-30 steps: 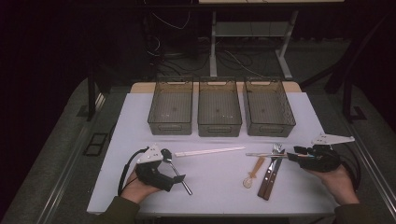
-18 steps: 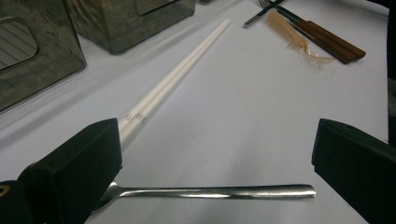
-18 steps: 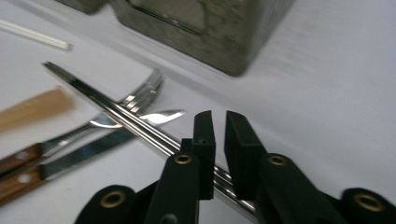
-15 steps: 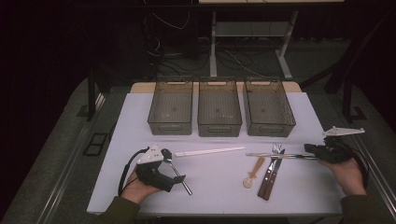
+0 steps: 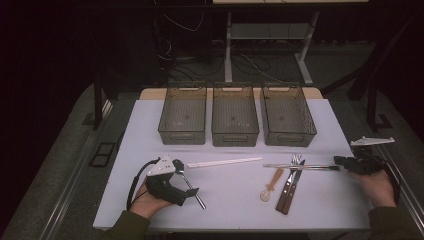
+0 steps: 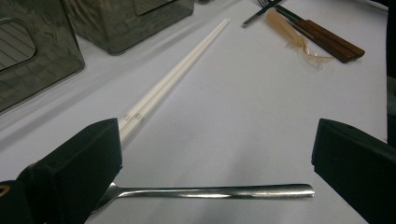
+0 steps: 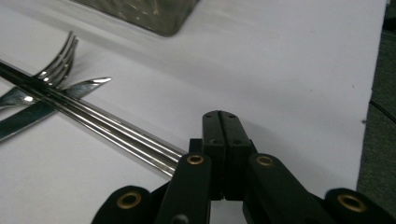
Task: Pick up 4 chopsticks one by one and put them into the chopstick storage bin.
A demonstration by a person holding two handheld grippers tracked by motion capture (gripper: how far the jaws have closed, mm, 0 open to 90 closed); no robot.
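We are resting both claws on the white table [image 5: 240,200]: left claw [image 5: 192,192] gaping near its front edge, right claw [image 5: 341,161] closing empty beside metal chopsticks [image 5: 300,166].

1. Your white table [image 5: 235,205] carries three grey bins [image 5: 235,116] at its far side.
2. Nearer you than the bins lie white chopsticks [image 5: 225,162], a steel spoon [image 5: 192,189], metal chopsticks [image 5: 300,166], a fork [image 5: 295,161], a wood-handled knife [image 5: 287,192] and a pale plastic spoon [image 5: 271,184].
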